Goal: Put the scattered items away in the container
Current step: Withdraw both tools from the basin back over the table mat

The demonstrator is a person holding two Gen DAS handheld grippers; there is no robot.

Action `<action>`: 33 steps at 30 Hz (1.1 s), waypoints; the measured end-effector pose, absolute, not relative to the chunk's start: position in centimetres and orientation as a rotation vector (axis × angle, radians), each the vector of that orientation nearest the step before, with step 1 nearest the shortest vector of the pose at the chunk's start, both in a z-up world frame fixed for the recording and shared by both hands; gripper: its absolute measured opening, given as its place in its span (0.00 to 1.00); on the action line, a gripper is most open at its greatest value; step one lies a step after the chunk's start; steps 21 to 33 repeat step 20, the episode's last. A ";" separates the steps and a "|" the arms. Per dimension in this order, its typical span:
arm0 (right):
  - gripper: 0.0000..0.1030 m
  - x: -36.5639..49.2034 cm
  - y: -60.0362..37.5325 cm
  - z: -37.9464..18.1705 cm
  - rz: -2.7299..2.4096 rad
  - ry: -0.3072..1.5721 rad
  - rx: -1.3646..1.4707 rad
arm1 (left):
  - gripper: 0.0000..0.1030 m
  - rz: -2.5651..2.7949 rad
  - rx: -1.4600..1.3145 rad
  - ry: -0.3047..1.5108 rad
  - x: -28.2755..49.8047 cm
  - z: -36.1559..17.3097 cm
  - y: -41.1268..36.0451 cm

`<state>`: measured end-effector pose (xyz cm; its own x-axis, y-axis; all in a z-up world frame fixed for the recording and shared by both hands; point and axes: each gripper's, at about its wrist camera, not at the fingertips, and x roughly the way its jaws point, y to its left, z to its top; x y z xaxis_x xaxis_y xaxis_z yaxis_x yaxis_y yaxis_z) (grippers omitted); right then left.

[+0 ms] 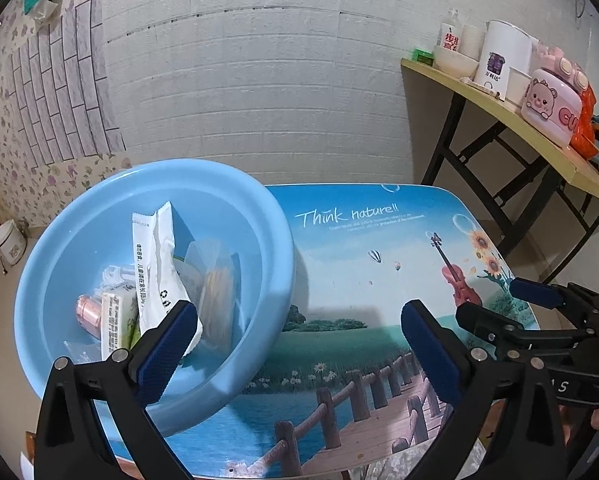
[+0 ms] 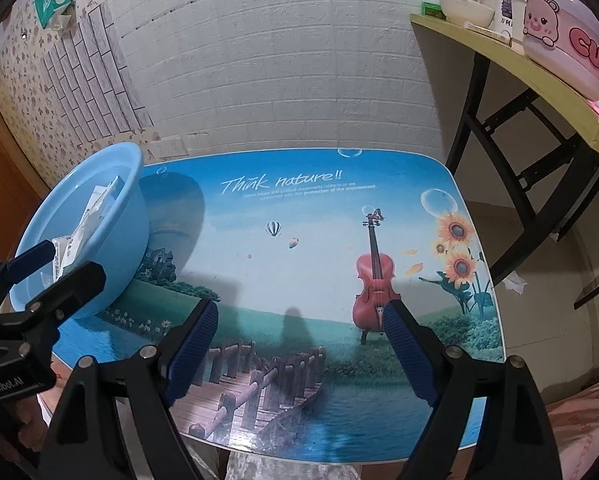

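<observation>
A light blue basin point(image 1: 259, 216) stands on the left end of a small table with a printed landscape top point(image 1: 359, 264). Inside it lie a white snack packet point(image 1: 155, 256), a pink cylinder point(image 1: 89, 314), a small green-and-white pack point(image 1: 117, 320) and a clear packet with something yellow point(image 1: 217, 292). My left gripper point(image 1: 299, 344) is open over the basin's near right rim, nothing between its pads. My right gripper point(image 2: 299, 344) is open above the printed tabletop point(image 2: 299, 240), empty. The basin point(image 2: 127, 216) shows at the left of the right wrist view, with the left gripper point(image 2: 47, 276) beside it.
A yellow folding side table point(image 1: 519, 120) stands at the right with a pink case point(image 1: 551, 108), white cups, a bowl and a bottle on it. A white brick-pattern wall runs behind. A crumpled tissue point(image 2: 515, 282) lies on the floor by the table's right edge.
</observation>
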<state>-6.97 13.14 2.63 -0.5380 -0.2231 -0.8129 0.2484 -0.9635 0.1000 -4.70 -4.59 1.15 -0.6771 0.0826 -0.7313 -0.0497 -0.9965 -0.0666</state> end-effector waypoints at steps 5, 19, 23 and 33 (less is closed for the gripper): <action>0.84 -6.8 12.8 2.4 -2.535 0.045 1.340 | 1.00 2.817 -1.225 -0.069 -4.6 1.3 -4.7; 0.84 -6.6 12.6 2.8 -2.535 0.044 1.325 | 1.00 2.836 -1.197 -0.051 -4.1 1.7 -4.6; 0.84 -6.6 12.6 2.8 -2.535 0.045 1.325 | 1.00 2.838 -1.194 -0.047 -4.1 1.8 -4.5; 0.84 -6.6 12.6 2.8 -2.535 0.045 1.325 | 1.00 2.838 -1.194 -0.047 -4.1 1.8 -4.5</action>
